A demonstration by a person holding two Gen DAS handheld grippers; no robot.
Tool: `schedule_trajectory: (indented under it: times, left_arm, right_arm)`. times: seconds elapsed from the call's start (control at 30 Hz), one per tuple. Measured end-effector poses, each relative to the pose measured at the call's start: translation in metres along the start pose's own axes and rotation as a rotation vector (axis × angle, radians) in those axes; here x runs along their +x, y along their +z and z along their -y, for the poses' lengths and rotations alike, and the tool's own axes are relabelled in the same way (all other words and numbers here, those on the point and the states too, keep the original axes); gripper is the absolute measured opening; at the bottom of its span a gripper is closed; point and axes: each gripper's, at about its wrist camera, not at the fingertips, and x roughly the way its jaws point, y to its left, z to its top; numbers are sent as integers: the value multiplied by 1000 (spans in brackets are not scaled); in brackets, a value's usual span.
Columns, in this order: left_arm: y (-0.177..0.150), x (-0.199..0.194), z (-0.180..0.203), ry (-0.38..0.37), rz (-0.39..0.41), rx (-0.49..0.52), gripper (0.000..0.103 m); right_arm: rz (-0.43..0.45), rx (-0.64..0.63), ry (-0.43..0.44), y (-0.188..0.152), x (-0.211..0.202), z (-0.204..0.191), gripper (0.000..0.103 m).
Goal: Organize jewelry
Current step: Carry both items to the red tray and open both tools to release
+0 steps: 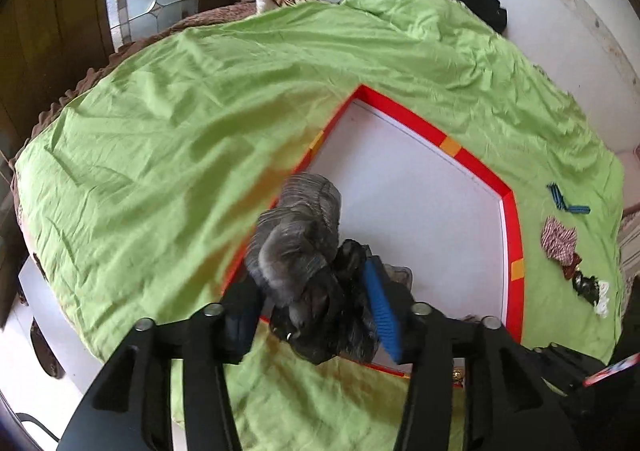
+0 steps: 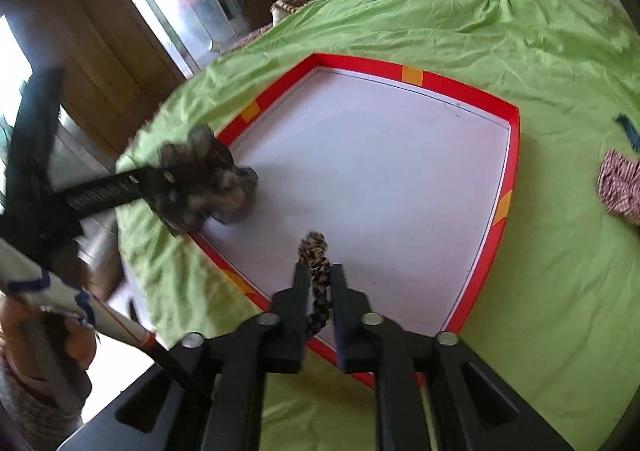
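On the left, the left hand-held gripper is clenched on a bunched grey-and-black scrunchie, which bulges up and forward past the fingertips; its long axis runs along the fingers, pointing away from the camera toward the tray's far corner, and it hangs over the near-left rim of the red-edged tray; the tray lies on a green sheet spread over the bed; in the right wrist view that same bundle sits at the tray's left edge; further right, the right hand-held gripper grasps a leopard-print hair tie between its nearly closed fingers, above the tray's white floor near the front rim; the tie stands lengthwise along the fingers, its tip poking forward beyond them; to the far right, well apart from the tray, a striped red-and-white scrunchie and small blue clips lie on the sheet.
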Motion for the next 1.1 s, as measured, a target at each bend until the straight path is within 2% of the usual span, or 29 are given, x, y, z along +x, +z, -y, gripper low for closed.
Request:
schedule_trajectory:
  times: [0.03,0.1,0.17,0.27,0.43,0.63,0.73,0.8,1.1]
  left_arm:
    - [-1,-3,-1,-4,5,-6,50]
    - [-4,-11,-1,-11,20,-19,51]
    - [-6,-15,2,-7,34,-17,57]
    - [-11,-18,11,46,50,18,57]
    - [-14,-2,25,57,-16,54,57]
    - [-22,-39,52,48,55,79,60]
    - [-33,-63,74,53,102,108,70]
    - [-44,-73,92,42,116,146,75]
    - [-85,-78,173,-57,57,291,75]
  right_arm:
    - [1,-14,-11,-1,0,-1,35]
    - [16,-29,-32,-3,-8,-2,45]
    - [31,-42,-58,-5,-15,-1,45]
    - [54,-47,-88,-6,-29,1,45]
    - [97,-26,-118,-16,-58,15,48]
    - [126,30,-148,-38,-89,45,48]
    - [130,83,-152,-51,-99,63,48]
    - [127,122,-145,-60,-103,74,48]
    - [137,271,-178,-121,-130,130,48]
